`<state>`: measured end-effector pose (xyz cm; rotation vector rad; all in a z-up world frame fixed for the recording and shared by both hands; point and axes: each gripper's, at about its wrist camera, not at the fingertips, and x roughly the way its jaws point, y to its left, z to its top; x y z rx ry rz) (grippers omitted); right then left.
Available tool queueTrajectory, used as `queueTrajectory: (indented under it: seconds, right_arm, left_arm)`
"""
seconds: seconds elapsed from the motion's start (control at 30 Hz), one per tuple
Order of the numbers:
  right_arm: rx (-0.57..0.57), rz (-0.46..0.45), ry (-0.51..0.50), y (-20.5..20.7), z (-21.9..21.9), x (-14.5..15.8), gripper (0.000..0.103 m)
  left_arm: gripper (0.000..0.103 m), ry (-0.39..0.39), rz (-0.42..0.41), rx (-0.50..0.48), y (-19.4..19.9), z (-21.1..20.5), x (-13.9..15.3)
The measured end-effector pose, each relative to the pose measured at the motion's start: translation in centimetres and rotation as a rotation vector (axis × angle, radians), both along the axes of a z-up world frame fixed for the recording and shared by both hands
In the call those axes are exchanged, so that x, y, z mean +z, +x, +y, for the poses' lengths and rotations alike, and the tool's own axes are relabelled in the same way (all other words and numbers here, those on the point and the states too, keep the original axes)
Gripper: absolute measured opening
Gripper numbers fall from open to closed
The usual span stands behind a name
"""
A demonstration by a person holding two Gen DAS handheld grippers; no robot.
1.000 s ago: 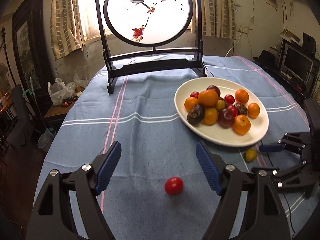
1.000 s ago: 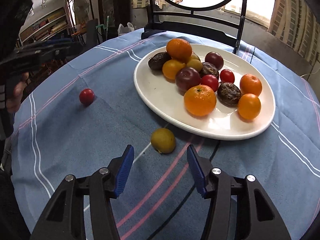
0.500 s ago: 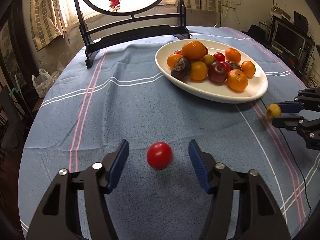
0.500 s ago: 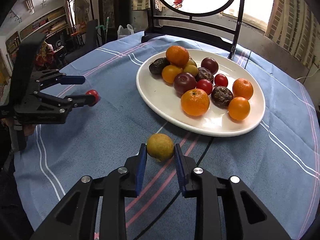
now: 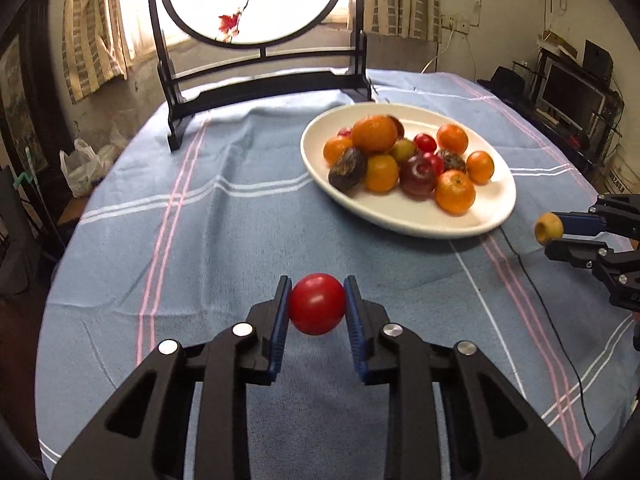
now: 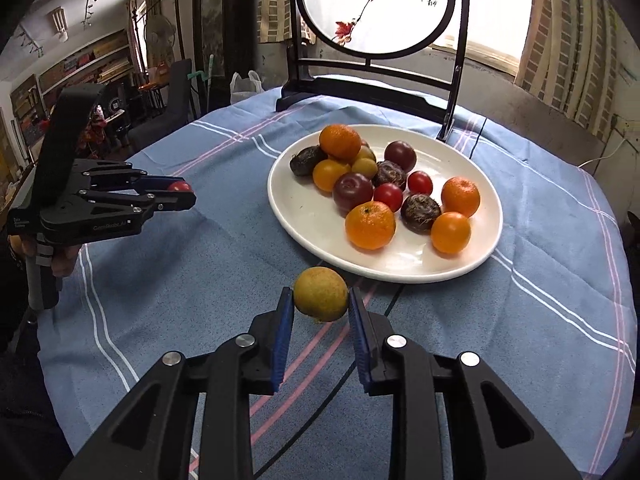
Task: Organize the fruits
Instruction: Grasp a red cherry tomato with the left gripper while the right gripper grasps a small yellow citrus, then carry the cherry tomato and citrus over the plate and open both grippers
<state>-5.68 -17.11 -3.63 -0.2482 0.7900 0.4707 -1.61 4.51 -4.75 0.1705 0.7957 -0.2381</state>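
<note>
My left gripper [image 5: 317,300] is shut on a red tomato [image 5: 317,303] and holds it above the blue tablecloth; it also shows in the right wrist view [image 6: 180,194] with the tomato [image 6: 179,186] between its tips. My right gripper [image 6: 321,300] is shut on a yellow-green fruit [image 6: 321,294], lifted off the cloth just before the plate; it shows in the left wrist view [image 5: 560,234] with the fruit [image 5: 549,229]. A white oval plate [image 6: 304,216] [image 5: 492,216] holds several oranges, dark plums, tomatoes and brown fruits.
A black stand with a round painted screen [image 5: 256,0] [image 6: 376,4] stands at the table's far edge behind the plate. A black cable [image 5: 532,288] runs over the cloth at the right. The round table's edge drops off on all sides.
Both grippers closed on their fruits and lifted them: the left on the red tomato, the right on the yellow-green fruit. Both views have tilted up.
</note>
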Motion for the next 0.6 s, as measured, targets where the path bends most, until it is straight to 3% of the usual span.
queueTrajectory:
  seconds: [0.1, 0.33, 0.6]
  right_arm:
    - [-0.023, -0.055, 0.024, 0.0, -0.6, 2.0, 0.028]
    - [-0.102, -0.158, 0.104, 2.1, -2.2, 5.5, 0.028]
    - [-0.115, -0.168, 0.122, 4.4, -2.6, 5.8, 0.028]
  left_arm:
    - [0.026, 0.014, -0.091, -0.007, -0.3, -1.7, 2.8]
    - [0.026, 0.009, -0.216, -0.028, 1.4, -6.9, 7.4]
    - [0.026, -0.003, -0.245, -0.047, 3.7, -11.0, 8.1]
